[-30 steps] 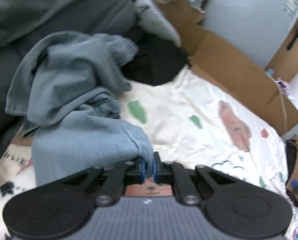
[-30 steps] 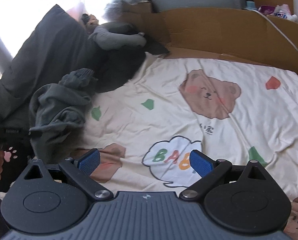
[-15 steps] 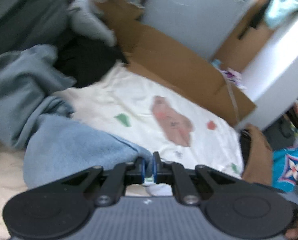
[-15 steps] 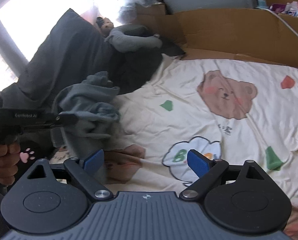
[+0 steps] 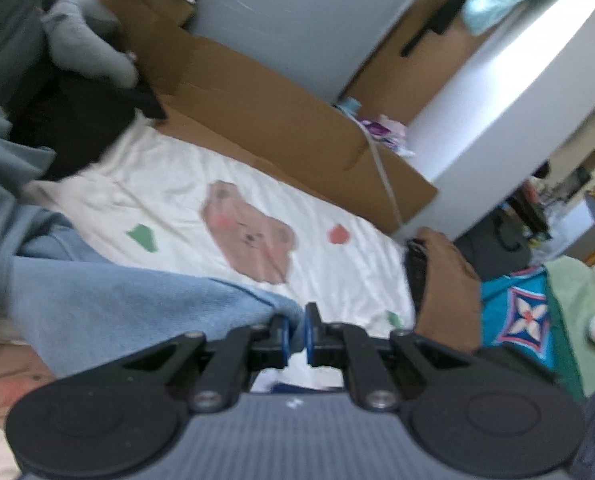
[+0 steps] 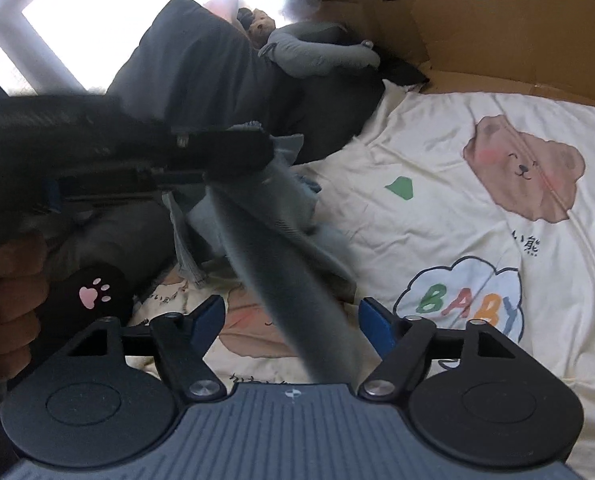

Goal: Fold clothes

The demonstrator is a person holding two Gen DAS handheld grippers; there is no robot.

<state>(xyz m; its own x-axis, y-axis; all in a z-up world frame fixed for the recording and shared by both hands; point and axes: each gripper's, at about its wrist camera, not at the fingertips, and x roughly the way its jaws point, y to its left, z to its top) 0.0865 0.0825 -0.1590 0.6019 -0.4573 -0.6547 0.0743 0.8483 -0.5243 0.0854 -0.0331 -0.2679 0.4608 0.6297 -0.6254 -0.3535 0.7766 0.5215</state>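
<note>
Both claws: your left claw [image 5: 295, 334] pinches the blue garment's [image 5: 109, 304] edge at lower centre; your right claw [image 6: 289, 322] is closing around its taut strip, pads apart. Bedsheet [image 6: 457, 208] lies open rightward.

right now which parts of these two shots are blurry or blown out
Left wrist view: smeared by motion, softest on the blue sweatshirt pinched in the left gripper and on the bear print. Right wrist view: the window is blown out white, the stretched band of fabric between the closing right gripper jaws is streaked, and the fisheye bends the cardboard edge.
</note>
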